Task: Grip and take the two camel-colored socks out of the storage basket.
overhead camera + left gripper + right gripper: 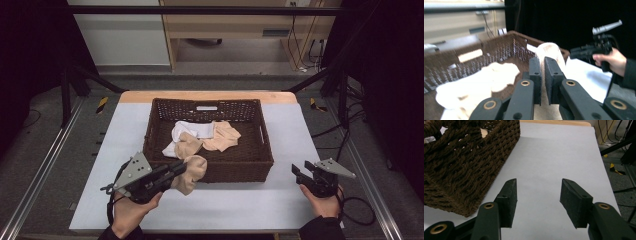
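Left gripper: where its jaws meet, the left gripper (176, 169) is clamped on a beige sock (191, 173) (soft, ribbed) that droops over the near rim of the basket (240, 167).
Basket: brown wicker, holding white and beige socks (202, 136).
Right gripper: the right gripper (298, 171) has jaws spread, nothing between them, over the white table cover (280, 200).
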A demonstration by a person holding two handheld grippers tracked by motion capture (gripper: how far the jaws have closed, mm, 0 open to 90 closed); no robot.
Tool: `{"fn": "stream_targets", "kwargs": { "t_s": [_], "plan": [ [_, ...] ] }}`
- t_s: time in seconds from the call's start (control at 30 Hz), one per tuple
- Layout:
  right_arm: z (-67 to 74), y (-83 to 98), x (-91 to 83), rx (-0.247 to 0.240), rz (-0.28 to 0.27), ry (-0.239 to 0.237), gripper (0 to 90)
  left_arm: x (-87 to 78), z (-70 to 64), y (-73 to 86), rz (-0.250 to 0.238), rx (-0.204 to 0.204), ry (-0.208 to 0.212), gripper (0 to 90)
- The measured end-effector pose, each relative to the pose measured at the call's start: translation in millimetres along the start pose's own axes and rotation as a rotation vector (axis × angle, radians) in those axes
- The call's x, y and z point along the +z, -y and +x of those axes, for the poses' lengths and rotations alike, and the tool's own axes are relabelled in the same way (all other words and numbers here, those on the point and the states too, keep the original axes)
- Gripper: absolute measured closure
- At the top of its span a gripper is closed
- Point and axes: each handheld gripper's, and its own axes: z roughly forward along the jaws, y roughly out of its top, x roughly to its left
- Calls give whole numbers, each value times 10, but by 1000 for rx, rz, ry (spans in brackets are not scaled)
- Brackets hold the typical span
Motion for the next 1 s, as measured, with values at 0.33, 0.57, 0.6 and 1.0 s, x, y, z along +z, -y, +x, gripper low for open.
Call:
{"fn": "stream_targets", "kwargs": {
  "t_s": [0.33,0.57,0.6,1.0],
  "plan": [
    [2,3,3,-2,2,-2,483,136,-5,395,114,-37,10,843],
    [3,18,13,-14,7,-3,484,313,-14,665,229,-30,2,842],
    [8,18,12,-8,10,-5,483,341,-4,700,246,-24,-4,842],
    [2,31,22,-6,18,0,466,530,29,942,322,-11,-15,731]
  ]
}}
